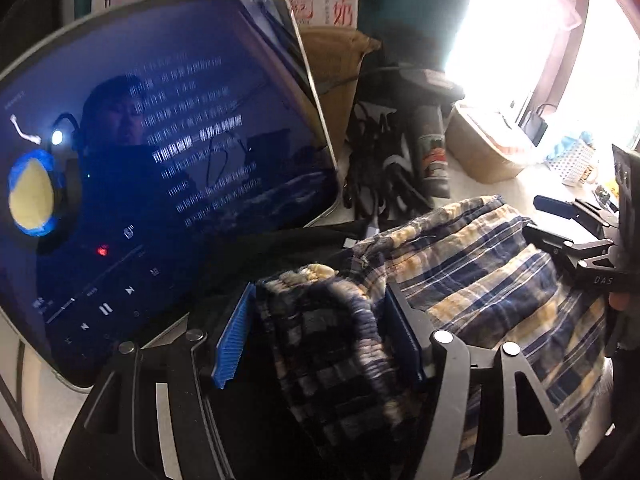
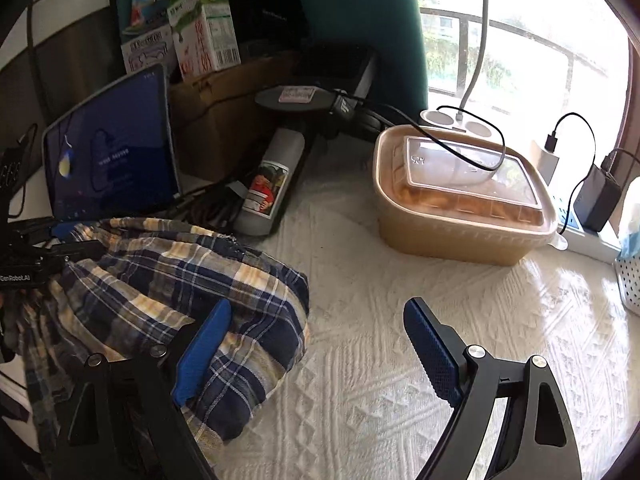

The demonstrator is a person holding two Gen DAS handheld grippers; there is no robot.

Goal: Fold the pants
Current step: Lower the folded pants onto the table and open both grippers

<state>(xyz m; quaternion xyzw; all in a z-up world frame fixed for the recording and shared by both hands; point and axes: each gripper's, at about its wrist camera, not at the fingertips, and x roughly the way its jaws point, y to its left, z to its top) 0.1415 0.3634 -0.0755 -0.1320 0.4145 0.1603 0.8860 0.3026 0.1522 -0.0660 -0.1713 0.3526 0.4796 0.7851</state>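
Plaid pants bunched on counter beside tablet. Left tongs clamp a gathered fold; right tongs spread wide, nothing gripped, blue pad over cloth.

Left claw grips; right claw gapes wide.

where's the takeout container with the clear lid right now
In the right wrist view the takeout container sits upper right on the white tablecloth, near the window, with a black cable looped over its lid and the plaid pants well to its left.
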